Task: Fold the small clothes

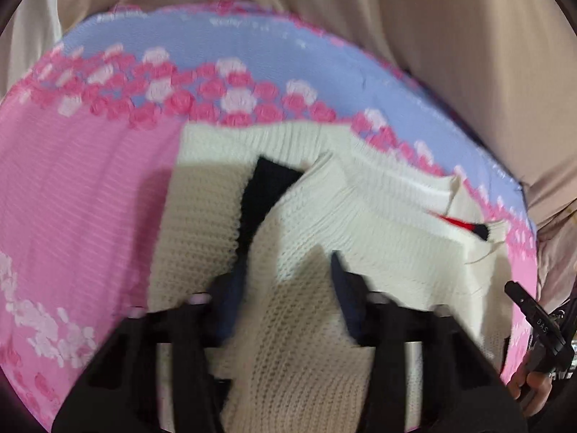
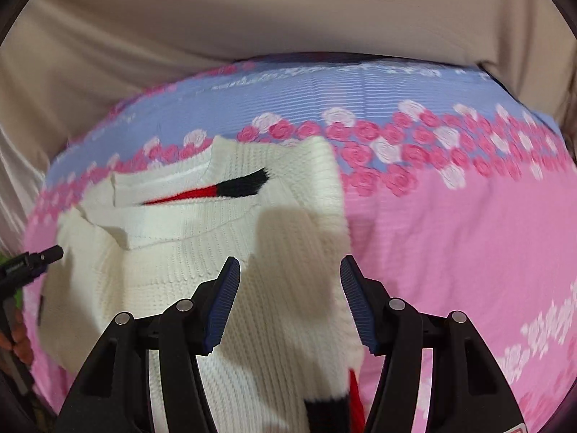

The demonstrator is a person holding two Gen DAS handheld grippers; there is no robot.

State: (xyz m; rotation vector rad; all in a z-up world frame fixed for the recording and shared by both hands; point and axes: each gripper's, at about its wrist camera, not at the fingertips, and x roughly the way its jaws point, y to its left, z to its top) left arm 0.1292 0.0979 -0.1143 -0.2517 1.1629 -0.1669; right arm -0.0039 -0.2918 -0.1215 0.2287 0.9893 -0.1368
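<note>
A small cream knit sweater (image 1: 310, 223) with black and red stripes lies partly folded on a pink and blue rose-patterned cloth (image 1: 90, 195). In the left wrist view my left gripper (image 1: 285, 281) is open, its fingers spread above the sweater with knit fabric between them. In the right wrist view the sweater (image 2: 187, 252) lies left of centre, with a red and black stripe near the collar. My right gripper (image 2: 290, 281) is open just above the sweater's right edge.
Beige fabric (image 2: 288, 18) rises behind the patterned cloth (image 2: 468, 234). The right gripper's handle and a hand (image 1: 537, 353) show at the right edge of the left wrist view. The left gripper's body (image 2: 29, 263) shows at the left edge of the right wrist view.
</note>
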